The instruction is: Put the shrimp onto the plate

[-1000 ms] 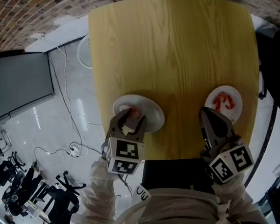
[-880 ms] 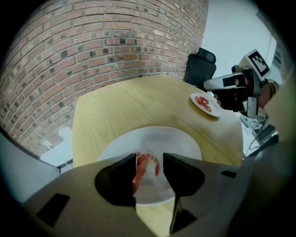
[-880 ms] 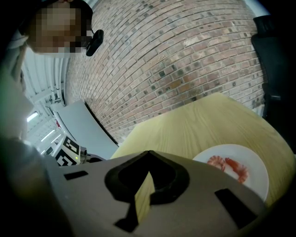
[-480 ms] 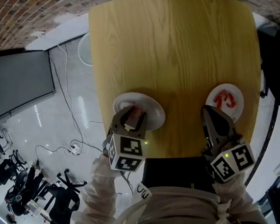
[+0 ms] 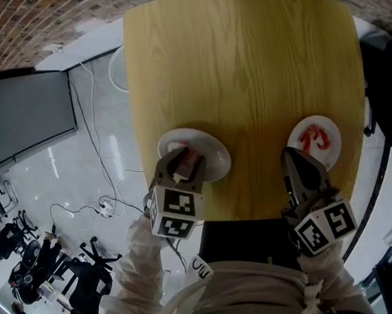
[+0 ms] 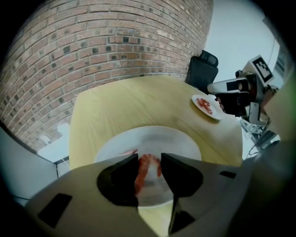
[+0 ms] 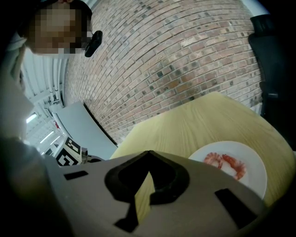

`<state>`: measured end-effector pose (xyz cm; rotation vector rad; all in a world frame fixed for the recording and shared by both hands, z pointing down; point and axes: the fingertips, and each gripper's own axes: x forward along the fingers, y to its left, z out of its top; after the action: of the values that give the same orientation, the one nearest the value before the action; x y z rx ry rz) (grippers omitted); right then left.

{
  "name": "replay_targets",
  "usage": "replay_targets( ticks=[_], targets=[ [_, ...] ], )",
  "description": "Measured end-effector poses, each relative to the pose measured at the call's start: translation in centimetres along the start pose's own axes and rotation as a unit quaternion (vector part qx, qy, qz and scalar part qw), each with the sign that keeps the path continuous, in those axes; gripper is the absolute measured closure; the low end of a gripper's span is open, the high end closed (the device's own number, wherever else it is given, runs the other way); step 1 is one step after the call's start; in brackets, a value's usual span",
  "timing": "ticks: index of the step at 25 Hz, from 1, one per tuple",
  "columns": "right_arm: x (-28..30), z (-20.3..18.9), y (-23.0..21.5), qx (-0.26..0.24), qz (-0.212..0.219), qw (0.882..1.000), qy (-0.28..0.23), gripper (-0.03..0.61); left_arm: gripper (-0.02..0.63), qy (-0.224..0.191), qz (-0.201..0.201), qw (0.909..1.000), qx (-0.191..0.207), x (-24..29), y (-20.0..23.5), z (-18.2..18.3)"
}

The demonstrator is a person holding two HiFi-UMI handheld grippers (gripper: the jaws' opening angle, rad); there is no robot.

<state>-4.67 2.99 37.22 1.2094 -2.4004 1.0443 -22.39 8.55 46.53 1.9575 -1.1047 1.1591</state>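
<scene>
Two plates sit on the wooden worktop (image 5: 244, 79) in the head view: the left plate (image 5: 215, 159) lies under the left gripper (image 5: 183, 162), and the right plate (image 5: 334, 139) lies just past the right gripper (image 5: 294, 157). The left gripper view shows one shrimp (image 6: 147, 165) on the left plate, between jaws that stand apart and have just been closing. The right gripper view shows clenched, empty jaws and a pair of shrimps (image 7: 224, 163) on the right plate.

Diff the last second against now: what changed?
The left gripper has just been closing its jaws around the shrimp on the left plate; whether they press on it yet is unclear. Unchanged: both grippers' positions, right gripper shut and empty, right plate.
</scene>
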Motion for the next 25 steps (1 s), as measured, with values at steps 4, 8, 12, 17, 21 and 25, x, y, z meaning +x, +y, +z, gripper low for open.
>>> replay_targets(
  ticks=[4, 8, 12, 17, 21, 25],
  targets=[
    [-0.2, 0.1, -0.1, 0.003, -0.001, 1.000, -0.002, 0.555, 0.454, -0.003, -0.002, 1.0000, -0.008, 0.0, 0.1, 0.1],
    [-0.7, 0.1, -0.1, 0.007, -0.002, 1.000, -0.007, 0.555, 0.456, -0.002, 0.004, 0.9999, -0.012, 0.0, 0.1, 0.0],
    [-1.2, 0.2, -0.3, 0.007, -0.005, 1.000, -0.010, 0.555, 0.459, -0.004, 0.013, 0.9998, -0.016, -0.1, 0.2, 0.0],
    [-2.1, 0.0, -0.6, 0.008, -0.009, 1.000, -0.014, 0.555, 0.460, -0.003, 0.018, 0.9998, -0.011, -0.4, -0.2, -0.1],
    [-2.4, 0.0, -0.8, 0.010, -0.010, 1.000, -0.017, 0.554, 0.460, -0.007, 0.017, 0.9998, -0.008, -0.4, -0.7, 0.3],
    [-3.1, 0.1, -1.1, 0.012, -0.013, 1.000, -0.020, 0.555, 0.460, -0.015, 0.014, 0.9998, 0.001, -0.8, -1.5, 1.3]
  ],
)
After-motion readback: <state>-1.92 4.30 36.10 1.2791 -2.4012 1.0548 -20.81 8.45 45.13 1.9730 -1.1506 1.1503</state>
